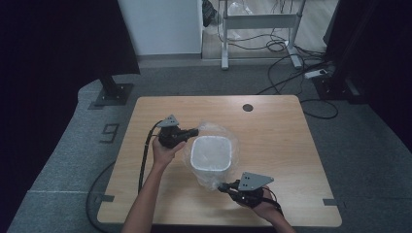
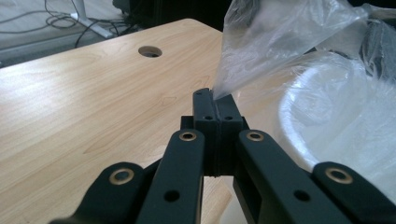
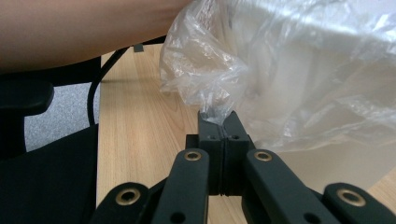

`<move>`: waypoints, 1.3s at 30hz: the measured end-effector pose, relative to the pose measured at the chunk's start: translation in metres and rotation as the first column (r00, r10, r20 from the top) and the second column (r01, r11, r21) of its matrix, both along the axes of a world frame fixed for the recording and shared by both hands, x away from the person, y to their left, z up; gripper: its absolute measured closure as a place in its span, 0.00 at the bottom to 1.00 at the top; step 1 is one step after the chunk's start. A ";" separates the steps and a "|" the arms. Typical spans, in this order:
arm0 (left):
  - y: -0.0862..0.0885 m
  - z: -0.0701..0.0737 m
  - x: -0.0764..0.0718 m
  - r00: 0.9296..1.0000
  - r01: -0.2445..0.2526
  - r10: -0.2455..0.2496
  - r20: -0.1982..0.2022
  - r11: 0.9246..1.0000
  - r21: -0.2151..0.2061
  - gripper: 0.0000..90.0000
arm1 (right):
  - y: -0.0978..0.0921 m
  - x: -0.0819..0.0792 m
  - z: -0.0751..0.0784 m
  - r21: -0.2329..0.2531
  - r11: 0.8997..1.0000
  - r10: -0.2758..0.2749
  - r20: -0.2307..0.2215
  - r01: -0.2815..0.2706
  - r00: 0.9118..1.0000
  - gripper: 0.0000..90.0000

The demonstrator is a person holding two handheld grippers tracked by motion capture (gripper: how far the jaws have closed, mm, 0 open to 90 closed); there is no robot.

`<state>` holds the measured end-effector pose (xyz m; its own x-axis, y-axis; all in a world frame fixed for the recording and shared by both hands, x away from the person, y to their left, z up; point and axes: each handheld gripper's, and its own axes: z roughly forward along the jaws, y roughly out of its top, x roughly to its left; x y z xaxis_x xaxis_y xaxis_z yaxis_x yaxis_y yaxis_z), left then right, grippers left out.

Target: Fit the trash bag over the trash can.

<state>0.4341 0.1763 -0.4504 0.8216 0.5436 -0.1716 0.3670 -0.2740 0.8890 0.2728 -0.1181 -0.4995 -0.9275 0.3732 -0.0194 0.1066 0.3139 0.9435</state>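
Table (image 1: 272, 131), white bin (image 1: 210, 154) blurred under plastic bag (image 1: 214, 131).

A light wooden tabletop (image 1: 272, 145) carries a white bin (image 1: 210, 154), draped in a clear bag (image 1: 212, 132), near its middle. A round hole (image 1: 248, 107) lies beyond the bin.

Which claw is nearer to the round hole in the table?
Left. The left claw grips the plastic bag on the hole's side; the right claw grips it at the near edge.
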 end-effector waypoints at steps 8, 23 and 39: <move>-0.002 -0.003 0.001 1.000 -0.011 0.012 -0.018 1.000 0.022 1.00 | 0.000 0.002 -0.006 -0.013 1.000 -0.004 -0.008 0.004 1.000 0.99; 0.000 -0.018 0.005 0.997 -0.020 0.023 -0.080 0.999 0.032 1.00 | 0.001 0.005 -0.015 -0.045 0.999 -0.020 -0.020 0.019 1.000 0.99; -0.001 -0.027 0.005 0.996 -0.022 0.026 -0.091 0.999 0.038 1.00 | 0.002 0.008 -0.022 -0.084 0.996 -0.033 -0.039 0.030 0.999 0.99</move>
